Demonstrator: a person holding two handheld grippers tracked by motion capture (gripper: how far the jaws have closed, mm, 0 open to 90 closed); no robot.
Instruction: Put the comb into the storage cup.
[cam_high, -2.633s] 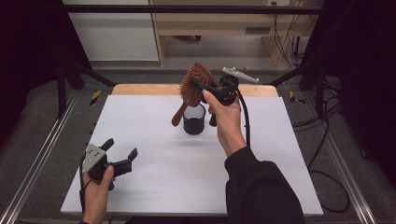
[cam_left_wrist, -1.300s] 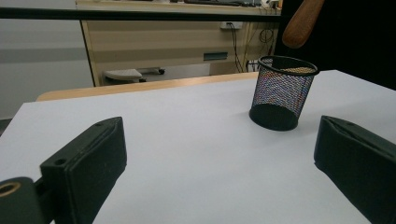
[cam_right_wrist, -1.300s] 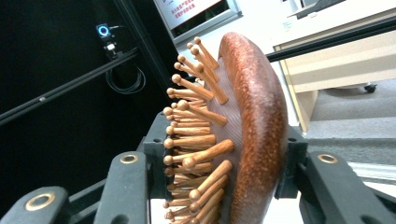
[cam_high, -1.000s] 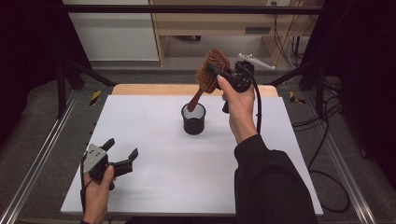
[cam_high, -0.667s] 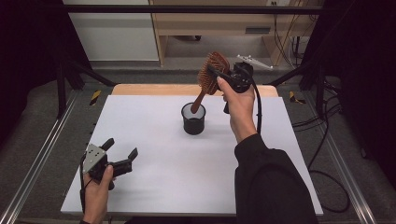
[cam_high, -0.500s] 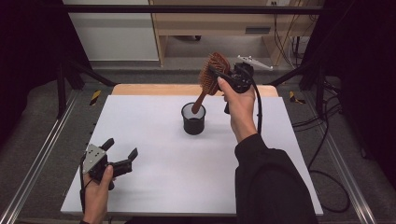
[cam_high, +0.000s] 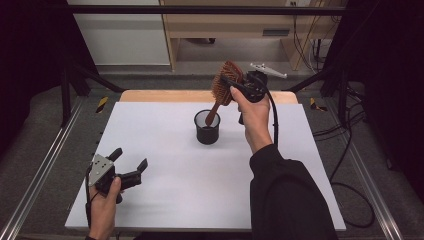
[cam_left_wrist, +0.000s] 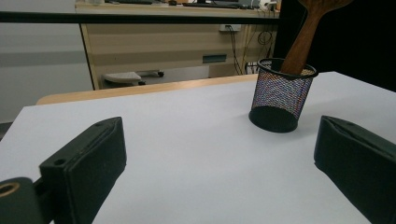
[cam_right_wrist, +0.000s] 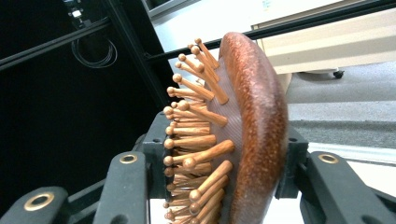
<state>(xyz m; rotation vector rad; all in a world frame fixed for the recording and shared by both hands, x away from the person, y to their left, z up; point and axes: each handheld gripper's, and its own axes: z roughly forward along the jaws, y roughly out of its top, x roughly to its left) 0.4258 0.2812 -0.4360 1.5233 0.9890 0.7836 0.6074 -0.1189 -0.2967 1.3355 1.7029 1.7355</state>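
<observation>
While right claw (cam_high: 234, 86) grips hairbrush (cam_high: 223, 86), handle in cup (cam_high: 207, 127).

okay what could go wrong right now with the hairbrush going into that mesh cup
1. The right gripper holds the hairbrush by its head, handle tip just inside the mesh cup. The brush is tilted, so on release it may lean on the rim and tip the cup.
2. One jaw seems to press on the wooden bristles, so the grip could slip.
3. The left gripper rests open far from the cup, so nothing steadies it.
</observation>
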